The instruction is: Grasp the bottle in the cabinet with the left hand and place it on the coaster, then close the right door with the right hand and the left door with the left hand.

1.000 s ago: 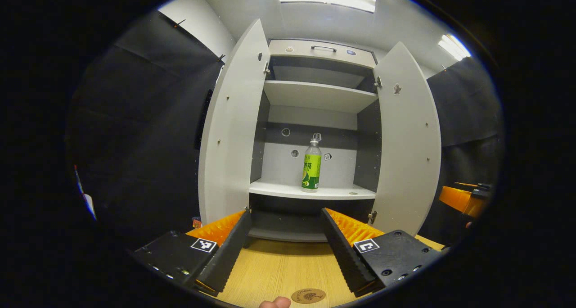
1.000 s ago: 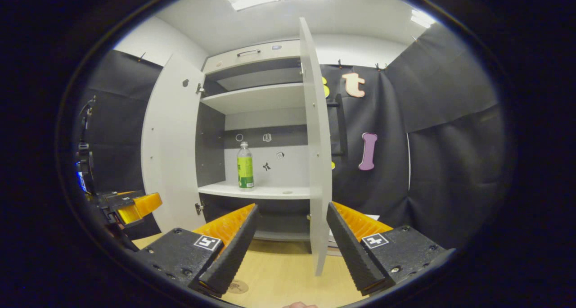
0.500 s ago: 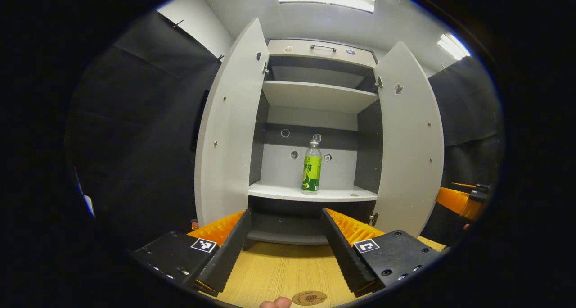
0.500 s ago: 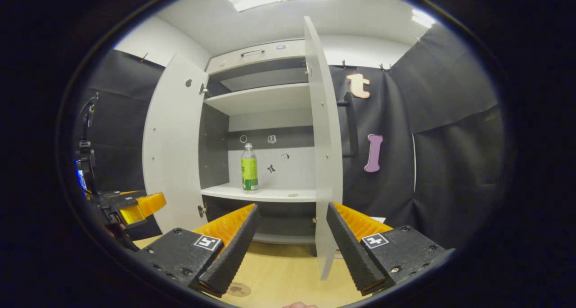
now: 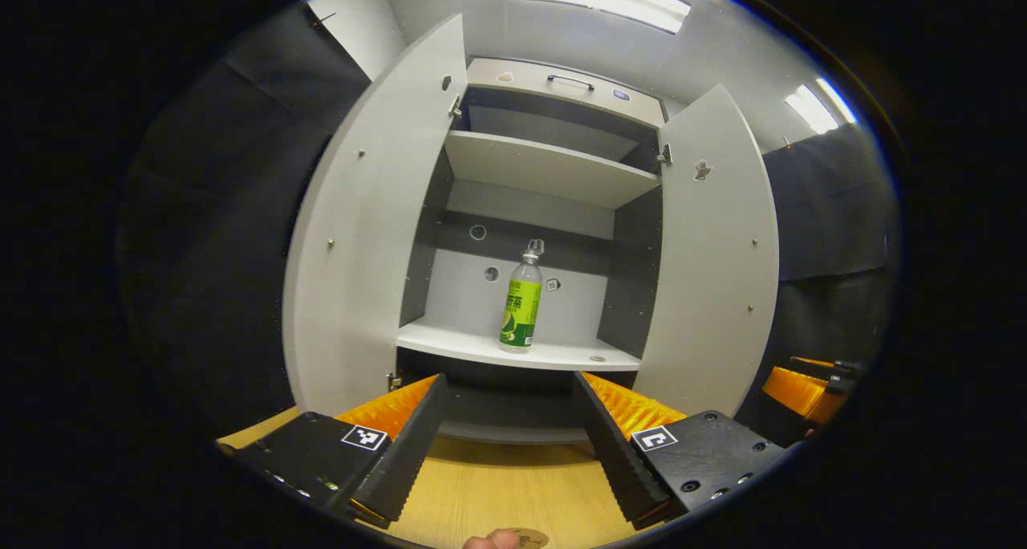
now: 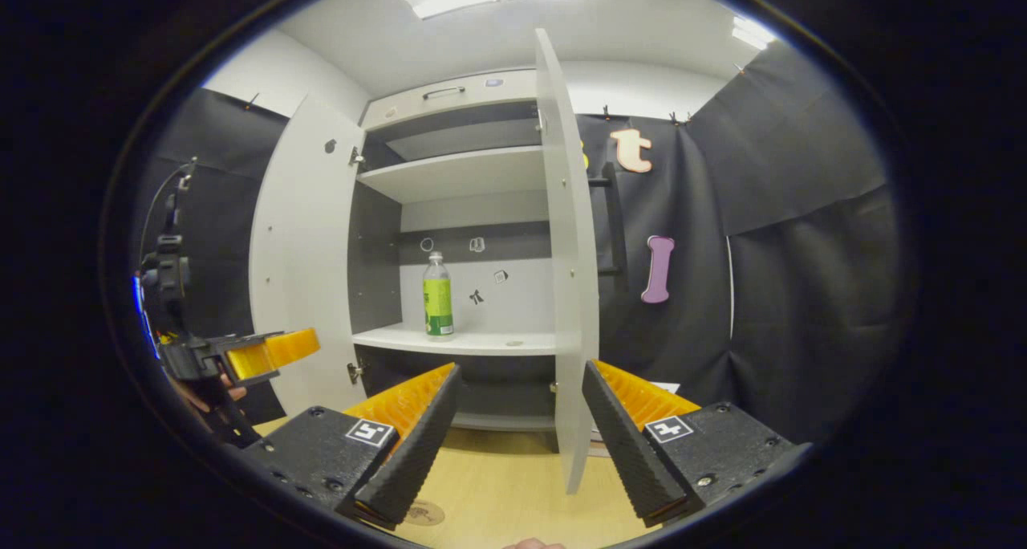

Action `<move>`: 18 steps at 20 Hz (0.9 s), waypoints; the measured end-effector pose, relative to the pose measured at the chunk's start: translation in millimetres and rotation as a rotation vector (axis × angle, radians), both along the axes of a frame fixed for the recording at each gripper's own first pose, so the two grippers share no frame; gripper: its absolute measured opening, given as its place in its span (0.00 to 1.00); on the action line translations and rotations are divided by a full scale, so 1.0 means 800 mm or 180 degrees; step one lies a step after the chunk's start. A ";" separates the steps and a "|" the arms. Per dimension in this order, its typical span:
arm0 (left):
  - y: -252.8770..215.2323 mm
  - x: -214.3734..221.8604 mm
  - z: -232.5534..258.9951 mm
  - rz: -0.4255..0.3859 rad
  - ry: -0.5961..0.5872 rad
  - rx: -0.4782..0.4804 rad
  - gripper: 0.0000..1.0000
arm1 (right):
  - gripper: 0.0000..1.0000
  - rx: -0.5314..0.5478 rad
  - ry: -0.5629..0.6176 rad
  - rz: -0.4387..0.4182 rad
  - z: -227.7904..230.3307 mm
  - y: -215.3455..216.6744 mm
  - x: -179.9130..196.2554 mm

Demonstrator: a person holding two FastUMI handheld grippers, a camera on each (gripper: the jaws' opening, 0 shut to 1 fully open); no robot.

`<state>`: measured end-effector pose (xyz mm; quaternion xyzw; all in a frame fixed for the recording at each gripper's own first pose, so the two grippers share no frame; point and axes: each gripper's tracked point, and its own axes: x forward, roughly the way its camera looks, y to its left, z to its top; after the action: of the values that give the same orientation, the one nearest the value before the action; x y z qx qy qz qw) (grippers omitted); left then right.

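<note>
A clear bottle with a green label point(image 5: 520, 304) stands upright on the cabinet's lower shelf point(image 5: 513, 354); it also shows as the bottle point(image 6: 437, 300) in the right gripper view. Both cabinet doors are swung open: left door point(image 5: 361, 236) and right door point(image 5: 710, 260). My left gripper point(image 5: 508, 378) is open, short of the cabinet and well below and in front of the bottle. My right gripper point(image 6: 521, 368) is open too, with the right door's edge point(image 6: 566, 276) straight ahead of it. A round brown coaster point(image 6: 421, 513) lies on the wooden table point(image 6: 513, 493).
The upper shelf point(image 5: 545, 168) is bare, and a drawer with a handle point(image 5: 570, 81) tops the cabinet. The left gripper point(image 6: 265, 352) hangs at the far left of the right gripper view. The right gripper point(image 5: 806, 380) sits low at the right of the left gripper view.
My left gripper has risen and moved closer to the cabinet, so the bottle has slid left in its view. The right gripper has barely shifted.
</note>
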<state>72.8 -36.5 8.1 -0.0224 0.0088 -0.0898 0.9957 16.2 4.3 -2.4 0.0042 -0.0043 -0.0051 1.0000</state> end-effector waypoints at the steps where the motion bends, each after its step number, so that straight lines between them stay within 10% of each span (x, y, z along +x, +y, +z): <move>1: -0.003 0.023 0.004 -0.0047 -0.0013 0.0018 0.95 | 0.99 0.0008 0.0016 0.0019 -0.002 0.003 -0.003; 18: -0.039 0.359 0.001 -0.0121 -0.0031 0.0492 0.95 | 0.99 -0.0035 0.0146 -0.0389 -0.018 -0.013 -0.014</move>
<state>359.7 -67.7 9.0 0.0551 0.0113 -0.1079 0.9926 5.1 -5.9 -16.8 -0.0017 0.0184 -0.0663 0.9976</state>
